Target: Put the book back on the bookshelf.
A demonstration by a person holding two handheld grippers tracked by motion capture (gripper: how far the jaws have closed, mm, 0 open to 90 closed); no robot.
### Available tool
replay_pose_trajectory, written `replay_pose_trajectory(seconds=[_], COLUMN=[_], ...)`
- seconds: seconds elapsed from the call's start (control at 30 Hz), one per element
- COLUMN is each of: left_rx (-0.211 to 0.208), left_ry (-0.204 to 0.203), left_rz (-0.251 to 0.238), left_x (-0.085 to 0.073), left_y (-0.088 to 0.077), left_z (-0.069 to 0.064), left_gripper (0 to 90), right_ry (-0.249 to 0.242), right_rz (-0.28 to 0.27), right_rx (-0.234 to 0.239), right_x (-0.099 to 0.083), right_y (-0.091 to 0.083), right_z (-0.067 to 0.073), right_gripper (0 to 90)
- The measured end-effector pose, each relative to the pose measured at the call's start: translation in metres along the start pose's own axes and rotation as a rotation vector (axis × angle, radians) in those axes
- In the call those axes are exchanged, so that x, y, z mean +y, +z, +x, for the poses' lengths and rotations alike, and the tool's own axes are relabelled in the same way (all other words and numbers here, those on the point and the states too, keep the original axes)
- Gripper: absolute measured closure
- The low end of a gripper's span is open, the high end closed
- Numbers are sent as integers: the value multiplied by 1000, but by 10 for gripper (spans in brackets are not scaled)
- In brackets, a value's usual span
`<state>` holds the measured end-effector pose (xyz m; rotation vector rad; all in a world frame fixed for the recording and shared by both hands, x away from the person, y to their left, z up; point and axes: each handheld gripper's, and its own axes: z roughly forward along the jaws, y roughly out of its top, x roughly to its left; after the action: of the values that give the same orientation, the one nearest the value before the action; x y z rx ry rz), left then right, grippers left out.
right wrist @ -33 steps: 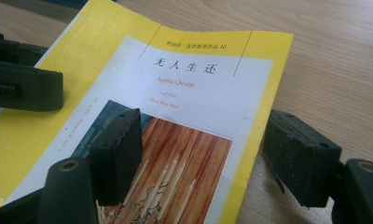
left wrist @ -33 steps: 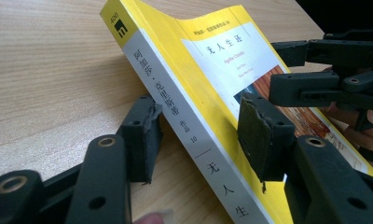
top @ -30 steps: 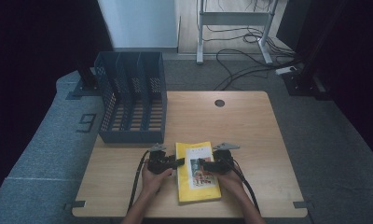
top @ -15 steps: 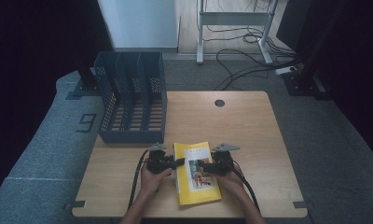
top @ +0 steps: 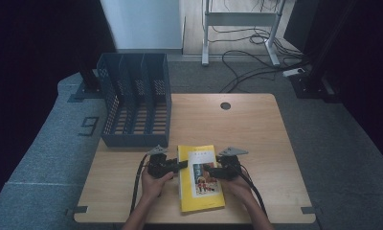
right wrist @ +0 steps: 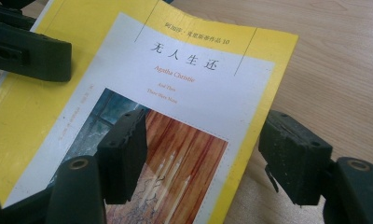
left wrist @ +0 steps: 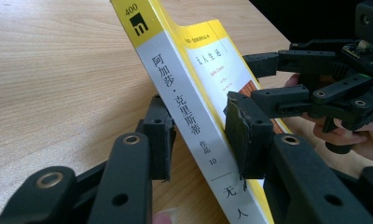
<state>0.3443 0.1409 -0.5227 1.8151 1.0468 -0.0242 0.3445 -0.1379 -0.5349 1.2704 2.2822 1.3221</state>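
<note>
Black hand-held grippers (top: 180,165), grey triangular plates, black cables.

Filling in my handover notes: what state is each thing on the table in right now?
yellow book: closed, cover up, spine edge raised off the table.
left gripper: jaws have just been closing, one on each side of the book's spine.
right gripper: open, one jaw over the cover, the other off the book's edge.
blue file rack: upright, slots empty.
</note>
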Motion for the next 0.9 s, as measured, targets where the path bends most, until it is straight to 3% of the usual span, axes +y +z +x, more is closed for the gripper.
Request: replay_pose_trajectory(seconds=[0.2,0.27,0.6,0.9], left_rx=[-15,-27,-68,-80], left_ry=[18,28,66,136], left_rz=[-45,-52,-84,-109], left_x=[1,2,6,9], left_y=[-4,-6,-14,-21], left_z=[-7,-10,-18,-34], left_gripper=[651,662,680,691], right_ry=[22,50,84,92], right_rz=[-8,-28,-52,-98], right_rx=[25,50,94,133], right_x=[2,5,8,13], right_y=[-4,-7,-12,-22], right_z=[-3,-4,-3,-4], right_gripper=[291,268,205,180])
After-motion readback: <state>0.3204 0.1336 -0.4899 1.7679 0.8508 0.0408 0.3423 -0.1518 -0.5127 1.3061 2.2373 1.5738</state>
